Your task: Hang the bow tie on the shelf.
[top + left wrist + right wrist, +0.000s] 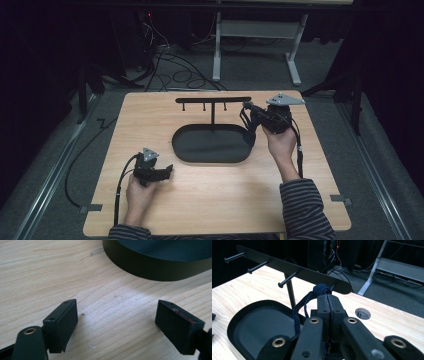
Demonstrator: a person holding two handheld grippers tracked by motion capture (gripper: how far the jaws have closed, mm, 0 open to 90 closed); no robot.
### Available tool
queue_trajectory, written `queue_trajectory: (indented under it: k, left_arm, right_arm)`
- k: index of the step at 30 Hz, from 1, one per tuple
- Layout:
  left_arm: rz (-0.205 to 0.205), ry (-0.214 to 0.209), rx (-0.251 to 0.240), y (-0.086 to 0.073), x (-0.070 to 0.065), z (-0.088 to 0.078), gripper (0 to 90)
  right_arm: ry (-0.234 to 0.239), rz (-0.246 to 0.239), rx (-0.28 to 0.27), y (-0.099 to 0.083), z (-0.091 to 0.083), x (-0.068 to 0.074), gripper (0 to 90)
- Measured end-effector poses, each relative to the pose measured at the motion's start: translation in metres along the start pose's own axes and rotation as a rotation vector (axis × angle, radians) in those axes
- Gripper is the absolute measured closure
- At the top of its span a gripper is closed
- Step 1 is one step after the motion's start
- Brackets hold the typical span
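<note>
High view – left gripper (167, 171): at 7 o'clock on the tabletop (225, 200), fingers spread apart, nothing between them, pointing toward the black oval tray (212, 145).
High view – right gripper (248, 107): at 2 o'clock, raised beside the end of the peg rack (213, 100), dark blue cord (247, 125) dangling below.
Left gripper view – fingers (61, 323): wide open, empty, bare wood between; tray wall at 1 o'clock.
Right gripper view – fingers (323, 307): pressed together, clamped on the cord's knotted loop.
Right gripper view – cord: knot at 12 o'clock, just at the rack's last peg; strands hanging at 9 o'clock over the tray.
</note>
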State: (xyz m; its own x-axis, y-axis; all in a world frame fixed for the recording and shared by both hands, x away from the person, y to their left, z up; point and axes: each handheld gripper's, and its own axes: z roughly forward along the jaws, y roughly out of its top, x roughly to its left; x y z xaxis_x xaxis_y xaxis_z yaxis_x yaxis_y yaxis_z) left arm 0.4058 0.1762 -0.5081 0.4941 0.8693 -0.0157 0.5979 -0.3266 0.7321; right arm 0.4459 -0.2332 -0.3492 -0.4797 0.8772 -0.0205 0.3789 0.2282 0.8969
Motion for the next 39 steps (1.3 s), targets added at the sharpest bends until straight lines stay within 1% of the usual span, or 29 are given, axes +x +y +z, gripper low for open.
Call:
queue_trajectory:
  k: [2, 4, 5, 8, 13, 16, 20, 22, 28, 32, 34, 35, 39]
  left_arm:
    - [0.0, 0.001, -0.002, 0.0, 0.0, 0.0, 18.8]
    - [0.0, 0.0, 0.0, 0.0, 0.0, 0.0, 18.8]
    - [0.0, 0.001, -0.002, 0.0, 0.0, 0.0, 18.8]
    - [0.0, 0.0, 0.0, 0.0, 0.0, 0.0, 18.8]
    - [0.0, 0.0, 0.0, 0.0, 0.0, 0.0, 18.8]
    - [0.0, 0.001, -0.001, 0.0, 0.0, 0.0, 18.8]
    - [-0.001, 0.001, -0.002, 0.0, 0.0, 0.0, 18.7]
    - [0.0, 0.0, 0.0, 0.0, 0.0, 0.0, 18.8]
    - [0.0, 0.0, 0.0, 0.0, 0.0, 0.0, 18.8]
    - [0.0, 0.001, -0.002, 0.0, 0.0, 0.0, 18.8]
    - [0.0, 0.0, 0.0, 0.0, 0.0, 0.0, 18.7]
    - [0.0, 0.001, -0.002, 0.0, 0.0, 0.0, 18.8]
    - [0.0, 0.001, -0.002, 0.0, 0.0, 0.0, 18.7]
  right_arm:
    - [-0.003, 0.006, 0.005, 0.0, 0.002, 0.0, 90.0]
    - [-0.009, -0.001, 0.016, 0.0, 0.004, 0.0, 90.0]
    - [-0.01, -0.005, 0.016, 0.0, 0.006, -0.001, 90.0]
    - [-0.014, 0.01, 0.014, 0.001, 0.007, -0.001, 90.0]
    - [-0.025, 0.008, 0.014, 0.002, 0.01, -0.003, 90.0]
    - [-0.025, 0.017, 0.012, 0.003, 0.012, -0.004, 90.0]
    - [-0.032, 0.009, 0.013, 0.006, 0.014, -0.005, 90.0]
    - [-0.034, 0.015, 0.012, 0.007, 0.015, -0.004, 90.0]
    - [-0.038, 0.014, 0.015, 0.01, 0.019, -0.004, 90.0]
    - [-0.047, 0.013, 0.021, 0.01, 0.022, -0.005, 90.0]
    - [-0.05, 0.017, 0.023, 0.01, 0.023, -0.006, 90.0]
    - [-0.055, 0.027, 0.028, 0.009, 0.023, -0.007, 90.0]
    - [-0.059, 0.024, 0.028, 0.009, 0.023, -0.01, 90.0]
